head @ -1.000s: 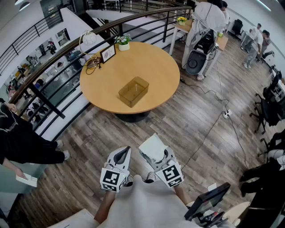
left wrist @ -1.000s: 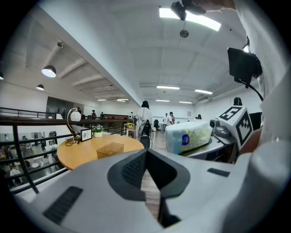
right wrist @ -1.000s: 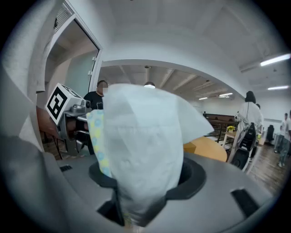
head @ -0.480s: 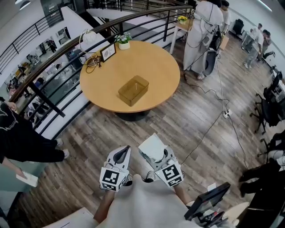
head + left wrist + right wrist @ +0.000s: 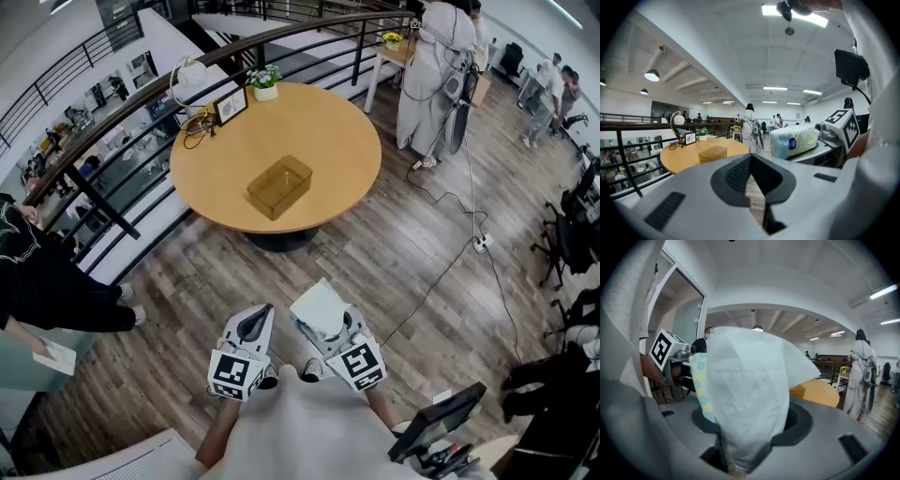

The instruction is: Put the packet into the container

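Note:
A clear amber container stands near the front of a round wooden table, well ahead of both grippers. My right gripper is shut on a white packet with a yellow-and-blue printed side, held over the wooden floor. In the right gripper view the packet fills the middle, and the container peeks out behind it. My left gripper sits just left of it, shut and empty. The left gripper view shows the container ahead on the table and the packet to the right.
A potted plant, a picture frame and a lamp stand at the table's far edge. A railing runs along the left. A person in white stands beyond the table. A cable and power strip lie on the floor at right.
Both grippers stay where they were, the packet still held. The person in white beyond the table has stepped a little to the right.

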Action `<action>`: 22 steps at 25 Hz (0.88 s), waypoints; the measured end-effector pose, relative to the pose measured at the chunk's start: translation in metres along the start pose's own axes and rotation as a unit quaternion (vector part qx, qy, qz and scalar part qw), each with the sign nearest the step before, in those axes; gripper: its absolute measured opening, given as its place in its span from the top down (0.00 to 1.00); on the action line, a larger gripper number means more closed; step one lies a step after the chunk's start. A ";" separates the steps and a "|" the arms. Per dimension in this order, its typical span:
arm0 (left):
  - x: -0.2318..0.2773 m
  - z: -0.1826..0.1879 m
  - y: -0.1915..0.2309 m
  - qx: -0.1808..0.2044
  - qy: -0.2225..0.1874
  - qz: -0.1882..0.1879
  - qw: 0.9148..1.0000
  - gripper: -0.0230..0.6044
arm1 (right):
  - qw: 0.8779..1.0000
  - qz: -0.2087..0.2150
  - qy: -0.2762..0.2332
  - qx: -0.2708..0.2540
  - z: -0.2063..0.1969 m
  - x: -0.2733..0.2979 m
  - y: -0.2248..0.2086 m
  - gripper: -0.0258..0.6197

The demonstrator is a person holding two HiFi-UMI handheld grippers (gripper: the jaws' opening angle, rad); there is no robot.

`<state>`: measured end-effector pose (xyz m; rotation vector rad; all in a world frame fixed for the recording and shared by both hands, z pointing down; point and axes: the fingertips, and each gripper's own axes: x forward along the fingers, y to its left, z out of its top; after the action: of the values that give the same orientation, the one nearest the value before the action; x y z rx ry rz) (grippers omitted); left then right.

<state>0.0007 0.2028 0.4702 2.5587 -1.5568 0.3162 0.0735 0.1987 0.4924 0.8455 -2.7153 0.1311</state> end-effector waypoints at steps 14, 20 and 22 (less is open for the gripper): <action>0.014 -0.009 -0.023 -0.013 0.007 0.026 1.000 0.96 | 1.000 0.014 0.006 0.012 -0.022 -0.018 -0.031 0.55; 0.033 -0.011 -0.013 -0.014 0.008 0.008 1.000 0.96 | 1.000 0.005 0.010 0.019 -0.022 -0.006 -0.039 0.55; 0.045 -0.011 -0.008 -0.015 0.008 -0.004 1.000 0.96 | 1.000 -0.003 0.013 0.019 -0.022 0.000 -0.046 0.55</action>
<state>0.0265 0.1703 0.4916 2.5323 -1.5350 0.3085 0.1051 0.1641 0.5134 0.8555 -2.6948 0.1920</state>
